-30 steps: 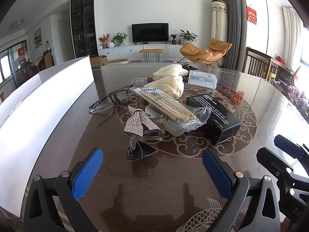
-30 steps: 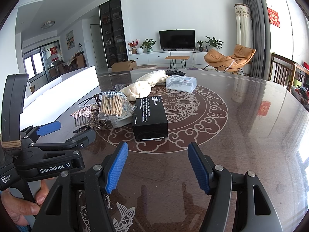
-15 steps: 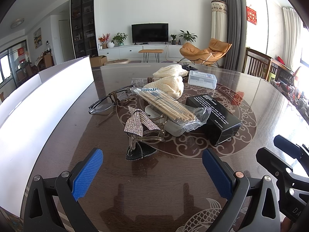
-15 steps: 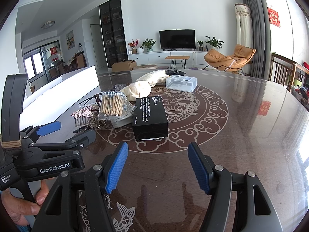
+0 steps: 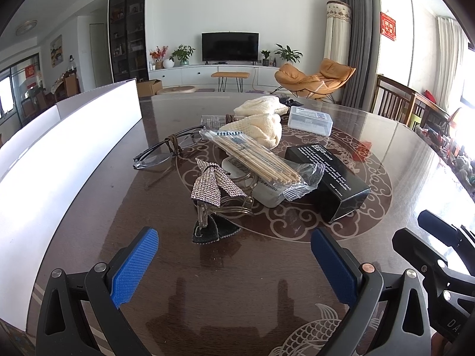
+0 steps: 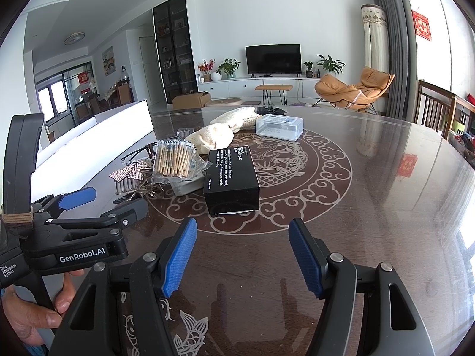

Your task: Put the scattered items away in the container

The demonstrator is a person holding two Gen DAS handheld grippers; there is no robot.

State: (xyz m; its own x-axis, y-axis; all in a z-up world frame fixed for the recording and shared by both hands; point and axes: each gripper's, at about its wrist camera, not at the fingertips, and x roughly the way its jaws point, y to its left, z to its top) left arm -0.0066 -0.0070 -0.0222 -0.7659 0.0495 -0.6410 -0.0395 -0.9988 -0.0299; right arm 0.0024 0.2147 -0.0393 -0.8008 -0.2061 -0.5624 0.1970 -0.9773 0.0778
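Step in hand, as judged: pre-grasp; nothing lies in the container yet. Left tongs [image 5: 234, 262] and right tongs [image 6: 242, 256] both stand wide and empty over the worktop [image 6: 371, 207]. Nearest ahead of the left tongs lies the sequin bow clip [image 5: 209, 185]; ahead of the right tongs, the black box [image 6: 231, 178]. Beyond lie the cotton swab pack [image 5: 258, 160] and glasses [image 5: 161, 154]. The white container [image 5: 68, 145] stands left. The next move calls for advancing onto one item.

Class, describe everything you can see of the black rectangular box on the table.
The black rectangular cardboard box lies flat on the glossy dark patterned table, white print on its top, a pale edge at its near end. It sits right of the clear packet of wooden sticks, whose crinkled end reaches it. No fingers touch it.
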